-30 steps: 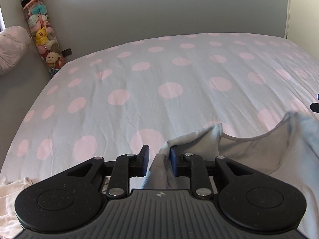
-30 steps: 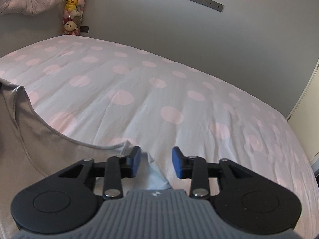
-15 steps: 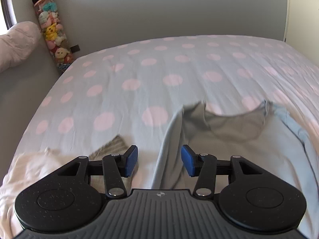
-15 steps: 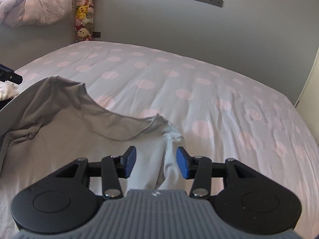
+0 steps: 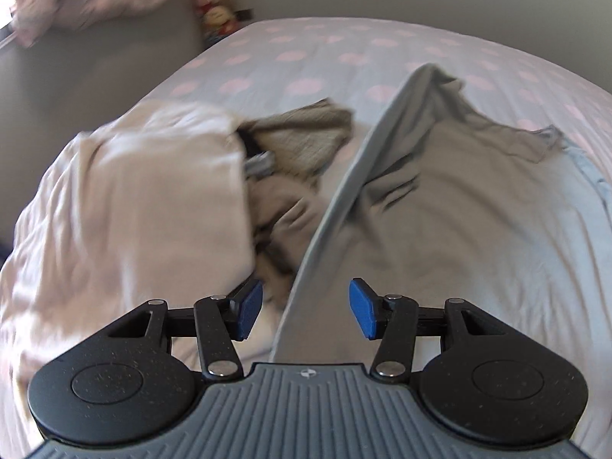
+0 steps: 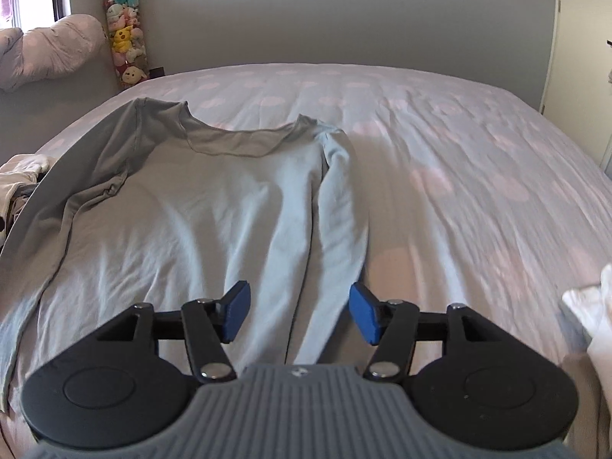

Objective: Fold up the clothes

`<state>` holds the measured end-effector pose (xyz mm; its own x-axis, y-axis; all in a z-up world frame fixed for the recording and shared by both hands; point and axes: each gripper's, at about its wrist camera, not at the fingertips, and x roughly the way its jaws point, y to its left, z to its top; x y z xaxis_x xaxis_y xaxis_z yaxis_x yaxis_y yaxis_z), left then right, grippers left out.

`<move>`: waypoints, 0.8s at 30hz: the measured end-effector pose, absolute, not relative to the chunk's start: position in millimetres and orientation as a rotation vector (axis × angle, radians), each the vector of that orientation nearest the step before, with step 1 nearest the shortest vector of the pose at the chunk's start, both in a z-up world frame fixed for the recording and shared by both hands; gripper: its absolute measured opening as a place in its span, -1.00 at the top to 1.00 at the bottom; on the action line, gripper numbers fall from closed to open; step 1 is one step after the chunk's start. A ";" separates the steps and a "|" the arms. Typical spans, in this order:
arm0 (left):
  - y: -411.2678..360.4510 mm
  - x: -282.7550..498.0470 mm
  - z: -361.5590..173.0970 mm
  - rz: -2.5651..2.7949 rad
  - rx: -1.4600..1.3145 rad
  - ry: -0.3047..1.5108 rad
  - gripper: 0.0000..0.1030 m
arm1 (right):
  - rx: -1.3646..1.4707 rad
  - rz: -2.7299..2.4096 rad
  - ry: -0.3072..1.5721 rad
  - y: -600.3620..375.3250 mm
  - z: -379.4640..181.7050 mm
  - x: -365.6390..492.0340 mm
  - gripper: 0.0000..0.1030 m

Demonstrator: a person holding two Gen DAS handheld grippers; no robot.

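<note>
Shirt (image 6: 199, 206) lay spread face-up on the bed (image 6: 459, 145), collar toward the wall, sleeves running down along the body. Right tongs (image 6: 299, 311) were opening, blue pads clear of cloth; right sleeve (image 6: 336, 229) ran between them but wasn't pinched. Left tongs (image 5: 306, 310) stood open too, nothing gripped, with the left sleeve (image 5: 344, 176) edge passing between the pads.

Shirt not yet folded, only laid out.

Risks, as judged from here:
- Left sleeve sat ridged up and partly over the clothes pile (image 5: 145, 199) just beside it. A grab there could catch the pile's fabric as well and drag it into the fold.
- Wrinkles near the left armpit would get locked in if folded without smoothing.
- Left view was blurred, so the sleeve edge's exact position was hard to judge; a closing could miss or take only one layer.
- White cloth (image 6: 589, 306) at the right edge lay near the right tongs; a sweep that way could snag it.
</note>
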<state>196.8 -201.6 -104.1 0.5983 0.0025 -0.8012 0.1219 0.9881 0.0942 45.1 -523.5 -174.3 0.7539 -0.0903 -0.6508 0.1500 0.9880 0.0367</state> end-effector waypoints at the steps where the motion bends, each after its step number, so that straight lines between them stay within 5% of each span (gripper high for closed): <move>1: -195.6 193.8 -106.5 -0.044 0.128 0.942 0.06 | 0.095 -0.146 0.699 -524.0 -177.9 38.9 -0.20; 4: -181.8 186.4 -113.7 0.006 0.082 0.974 0.06 | 0.148 -0.185 0.679 -530.9 -185.3 24.0 -0.42; 15: -183.5 192.4 -136.1 -0.009 0.093 1.050 0.08 | 0.238 -0.232 0.578 -543.3 -182.0 1.7 -0.43; 24: -183.8 191.5 -143.2 -0.096 0.073 1.021 0.95 | 0.179 -0.208 0.574 -531.8 -178.1 0.6 -0.48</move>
